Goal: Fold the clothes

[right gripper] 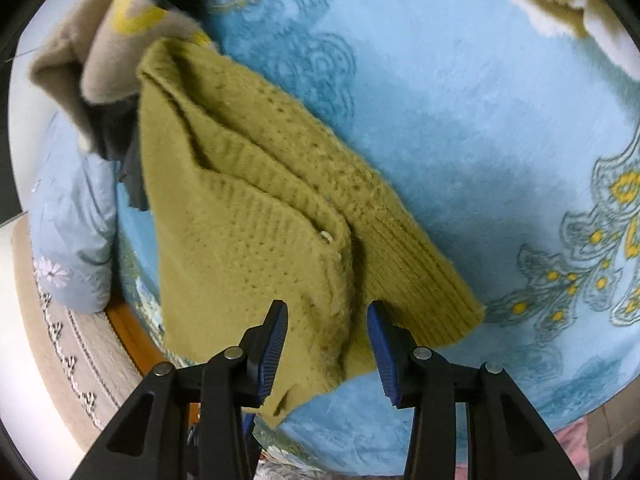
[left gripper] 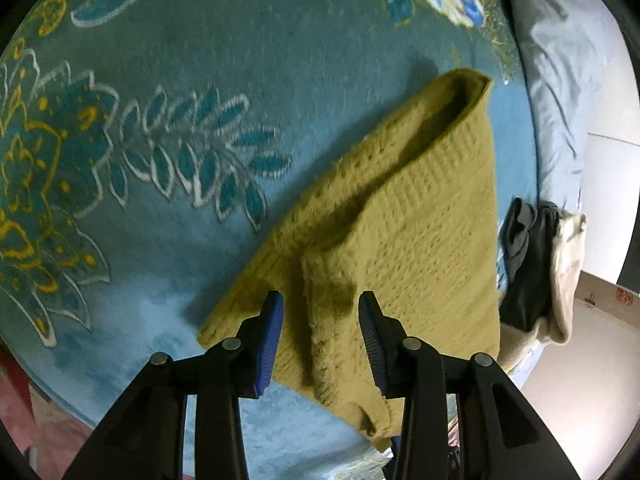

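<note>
An olive-green knitted sweater lies folded on a blue patterned blanket. My left gripper hovers over the sweater's near edge, jaws open, and a raised fold of knit shows in the gap without touching either pad. In the right wrist view the same sweater shows its ribbed hem and a small button. My right gripper is also open above the near corner, where the pads do not press on the knit.
A pile of dark grey and cream clothes sits at the blanket's right edge, next to a pale blue quilt. The right wrist view has beige and yellow garments beyond the sweater, a flowered pillow and the bed's edge.
</note>
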Demonstrator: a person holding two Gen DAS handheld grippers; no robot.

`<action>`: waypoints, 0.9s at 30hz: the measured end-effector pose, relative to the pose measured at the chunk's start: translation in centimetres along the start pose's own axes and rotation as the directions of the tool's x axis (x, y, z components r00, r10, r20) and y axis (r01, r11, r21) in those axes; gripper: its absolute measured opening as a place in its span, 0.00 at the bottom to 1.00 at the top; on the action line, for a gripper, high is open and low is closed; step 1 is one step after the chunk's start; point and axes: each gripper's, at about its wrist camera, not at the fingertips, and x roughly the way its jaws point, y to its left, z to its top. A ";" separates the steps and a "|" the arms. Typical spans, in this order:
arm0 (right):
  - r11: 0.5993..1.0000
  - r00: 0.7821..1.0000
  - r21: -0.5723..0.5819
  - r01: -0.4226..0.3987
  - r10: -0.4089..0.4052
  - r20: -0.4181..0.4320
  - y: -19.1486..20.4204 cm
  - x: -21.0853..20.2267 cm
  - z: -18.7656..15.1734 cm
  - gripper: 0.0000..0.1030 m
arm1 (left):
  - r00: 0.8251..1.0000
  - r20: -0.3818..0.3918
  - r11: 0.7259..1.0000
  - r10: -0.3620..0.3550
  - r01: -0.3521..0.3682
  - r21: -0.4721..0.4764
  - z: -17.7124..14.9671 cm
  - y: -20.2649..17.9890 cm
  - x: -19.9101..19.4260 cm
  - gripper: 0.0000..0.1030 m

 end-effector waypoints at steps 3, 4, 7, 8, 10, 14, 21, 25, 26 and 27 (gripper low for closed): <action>1.000 1.000 0.025 0.001 -0.002 0.021 0.4 0.1 0.2 0.32 | 1.000 -0.013 1.000 0.028 -0.028 -0.013 0.0 -0.5 0.7 0.38; 1.000 1.000 0.024 0.001 -0.002 0.024 0.6 -0.1 0.3 0.29 | 0.999 -0.015 0.999 0.035 -0.035 -0.012 -0.1 -0.7 0.9 0.37; 1.000 1.000 -0.009 0.001 -0.001 0.014 1.5 -0.4 0.7 0.12 | 0.999 -0.007 0.999 0.031 -0.031 0.005 -0.1 -1.4 1.0 0.14; 0.999 1.000 -0.031 -0.010 0.010 0.013 2.1 -0.8 0.7 0.12 | 0.999 -0.004 0.999 0.037 -0.037 0.012 -0.1 -1.8 1.0 0.13; 0.994 0.998 -0.095 -0.056 0.059 0.031 3.2 -2.1 0.5 0.11 | 1.000 0.014 0.999 -0.022 0.021 0.032 -0.3 -2.8 -0.1 0.12; 0.966 0.985 -0.224 -0.126 0.148 0.083 4.0 -5.3 -0.6 0.11 | 0.973 0.070 0.965 -0.219 0.205 0.166 -2.0 -4.5 -4.0 0.12; 0.991 0.999 -0.133 0.002 0.005 0.050 -1.6 -3.0 0.4 0.11 | 1.000 0.025 0.992 -0.010 0.007 0.127 -2.3 -0.1 -0.3 0.12; 0.991 0.998 -0.135 0.015 -0.007 0.059 -2.6 -2.8 0.4 0.11 | 0.999 0.031 0.995 0.026 -0.028 0.096 -1.9 0.8 1.0 0.13; 0.989 0.998 -0.149 0.027 -0.019 0.057 -2.6 -2.7 0.4 0.11 | 0.998 0.034 0.991 0.046 -0.049 0.121 -2.0 0.6 1.1 0.13; 0.987 0.998 -0.157 0.037 -0.029 0.054 -2.6 -2.5 0.4 0.11 | 0.998 0.034 0.988 0.062 -0.066 0.140 -2.0 0.4 1.3 0.13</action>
